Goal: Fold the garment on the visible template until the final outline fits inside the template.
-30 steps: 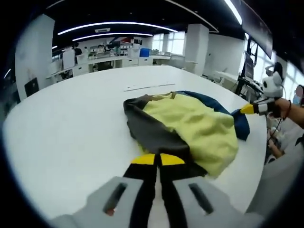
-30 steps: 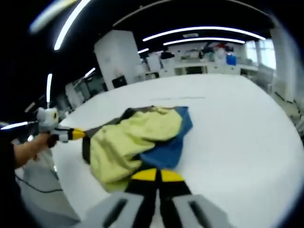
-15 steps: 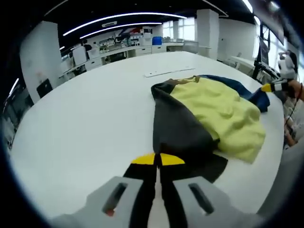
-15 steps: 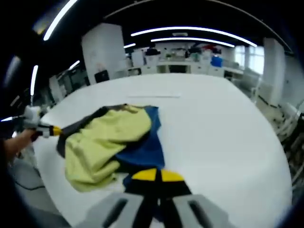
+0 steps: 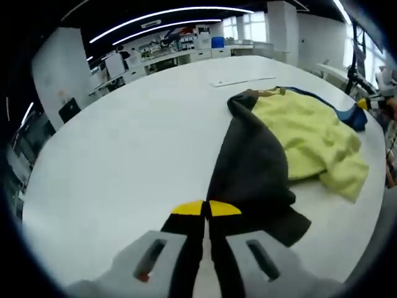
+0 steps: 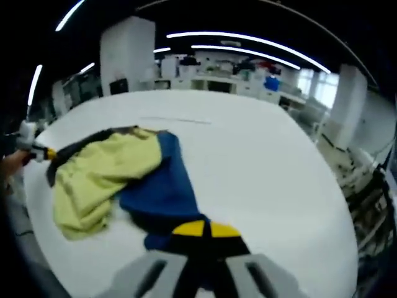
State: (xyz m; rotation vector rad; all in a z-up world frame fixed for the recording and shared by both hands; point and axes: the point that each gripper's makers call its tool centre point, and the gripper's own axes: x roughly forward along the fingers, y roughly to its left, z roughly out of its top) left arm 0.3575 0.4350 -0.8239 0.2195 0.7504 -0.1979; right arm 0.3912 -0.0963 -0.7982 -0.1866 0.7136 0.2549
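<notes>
So the yellow, grey and blue fleece garment (image 5: 291, 143) is strung across the white tabletop (image 5: 124, 143), long axis running gripper to gripper. Left gripper (image 5: 205, 208) is clenched on the grey sleeve, right gripper (image 6: 203, 229) on the blue one.

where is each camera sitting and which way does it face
Left gripper view: rides on the left tongs, looking along them over the garment's dark sleeve across the white table; the right tongs show at the far right edge.
Right gripper view: rides on the right tongs, looking along the blue sleeve; the left tongs and a hand show far left.
Both views share the yellow garment and the table, seen from opposite sides.
</notes>
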